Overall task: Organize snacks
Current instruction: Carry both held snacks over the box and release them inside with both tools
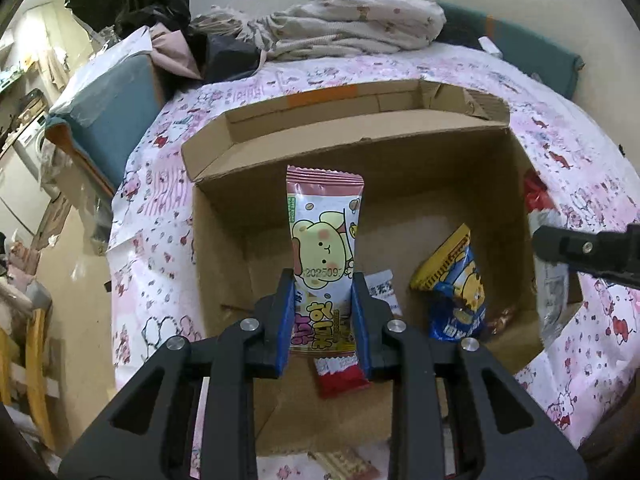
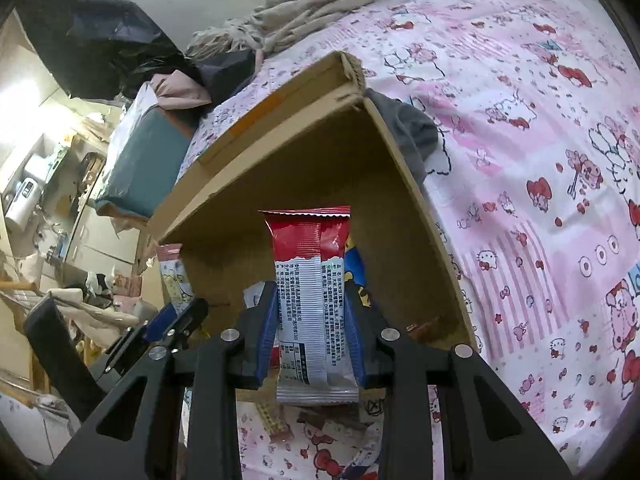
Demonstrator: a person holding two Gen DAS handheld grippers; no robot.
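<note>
- Your left tool (image 1: pixel 322 320) is pinching a pink snack packet (image 1: pixel 323 240) printed with a yellow cartoon animal. Its blue pads clamp the lower half, and the packet stands nearly upright between them.
- That packet's long axis runs straight out along the tool's fingers, sealed pink end farthest from you, pointing toward the far wall of the cardboard box (image 1: pixel 400 128).
- From this tool the box lies directly ahead and below. The packet hangs over the box's floor, in the left half of it, well apart from the blue and yellow snack bag (image 1: pixel 456 292) that leans in the box's right part.
- A small red packet (image 1: pixel 340 376) lies flat on the box floor just under your left tool's pads.
- Your right tool (image 2: pixel 312 336) is pinching a red and silver snack bar wrapper (image 2: pixel 312 292) by its printed silver half, red end up and away from you.
- Its long axis also follows the fingers, aimed at the box's far right corner. The box's right wall (image 2: pixel 404 184) stands just beside it on the right.
- Both loads are already over the box on the bed's pink cartoon sheet (image 2: pixel 520 160). Neither hand looks nearer than the other, so I judge that lowering and letting go is what remains.
- Watch the gap: in the right wrist view, your left tool shows low on the left, near the box's left wall.
</note>
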